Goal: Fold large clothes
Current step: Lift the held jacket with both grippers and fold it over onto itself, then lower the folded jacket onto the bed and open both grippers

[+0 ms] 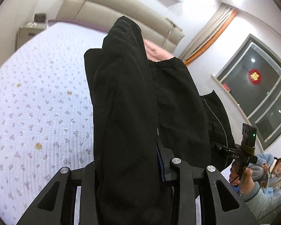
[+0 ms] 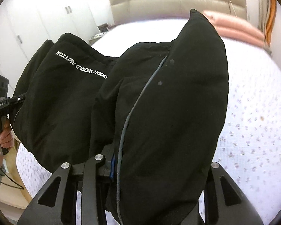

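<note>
Both fingers hidden (black jacket (image 1: 133, 112)).

Matt black cloth jacket (image 2: 168, 103); quilted cotton-like bedspread (image 1: 37, 103); smooth padded headboard (image 1: 106, 13).

- Left gripper (image 1: 129, 170) tips down and forward, its jaws closed partway on a thick fold of the black jacket (image 1: 133, 97); fabric hides the fingertips.
- Right gripper (image 2: 155, 168) angles down too, clamped on another bunch of the jacket, pads probably buried under the cloth.
- From the left wrist view, the right hand (image 1: 241, 176) grips its handle at the lower right, grey sleeve behind it.
- From the right wrist view, the left hand (image 2: 3, 135) wraps its handle at the left edge.
</note>
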